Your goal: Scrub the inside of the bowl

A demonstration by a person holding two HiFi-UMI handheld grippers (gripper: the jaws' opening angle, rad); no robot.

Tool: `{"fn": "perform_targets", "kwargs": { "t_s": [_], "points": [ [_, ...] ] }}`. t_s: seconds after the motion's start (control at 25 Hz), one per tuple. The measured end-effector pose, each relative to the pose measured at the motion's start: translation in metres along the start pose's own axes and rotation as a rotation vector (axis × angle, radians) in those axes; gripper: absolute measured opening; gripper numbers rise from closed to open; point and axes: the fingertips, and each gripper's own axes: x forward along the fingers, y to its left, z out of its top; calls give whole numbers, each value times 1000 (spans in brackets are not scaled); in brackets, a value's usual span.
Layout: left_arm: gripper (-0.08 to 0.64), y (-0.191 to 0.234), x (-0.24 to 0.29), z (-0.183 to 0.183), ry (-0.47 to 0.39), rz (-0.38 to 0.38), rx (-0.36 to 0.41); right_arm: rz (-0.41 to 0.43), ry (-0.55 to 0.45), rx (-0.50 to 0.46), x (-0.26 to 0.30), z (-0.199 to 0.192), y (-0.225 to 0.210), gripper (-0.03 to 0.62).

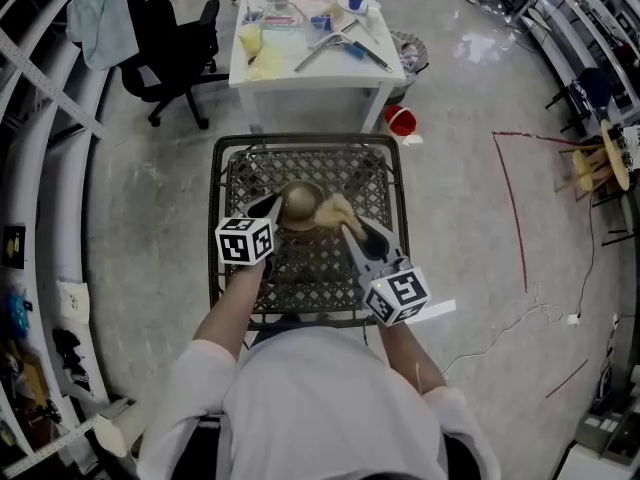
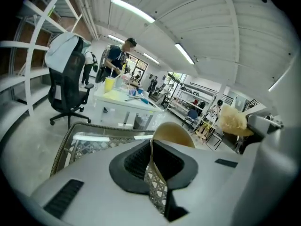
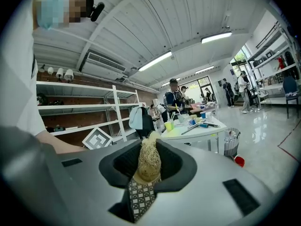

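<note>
Head view: tan bowl (image 1: 300, 205) over wire-mesh table (image 1: 305, 141), between both grippers; fibre scrubber (image 1: 336, 210) at the bowl's right edge.
Left gripper view: left gripper (image 2: 151, 159) jaws clamped on the bowl's thin rim.
Right gripper view: right gripper (image 3: 146, 167) jaws clamped on the straw-coloured scrubber.

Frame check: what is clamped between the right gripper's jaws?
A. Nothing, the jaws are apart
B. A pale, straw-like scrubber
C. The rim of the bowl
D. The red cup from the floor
B: the right gripper view shows the right gripper with its jaws closed on a straw-like scrubber, while the bowl is held by its rim in the left gripper.
</note>
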Motion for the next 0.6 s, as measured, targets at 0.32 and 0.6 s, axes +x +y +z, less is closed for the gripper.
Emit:
{"fn": "perform_targets", "kwargs": {
  "t_s": [0.32,0.6],
  "points": [
    [48,-38,-45,24,-114,-10,30,69,-52,-32,-19,18,25,100],
    [48,-63,-78,28,-185,11,84,113,-66,-53,-36,19,44,100]
  ]
}}
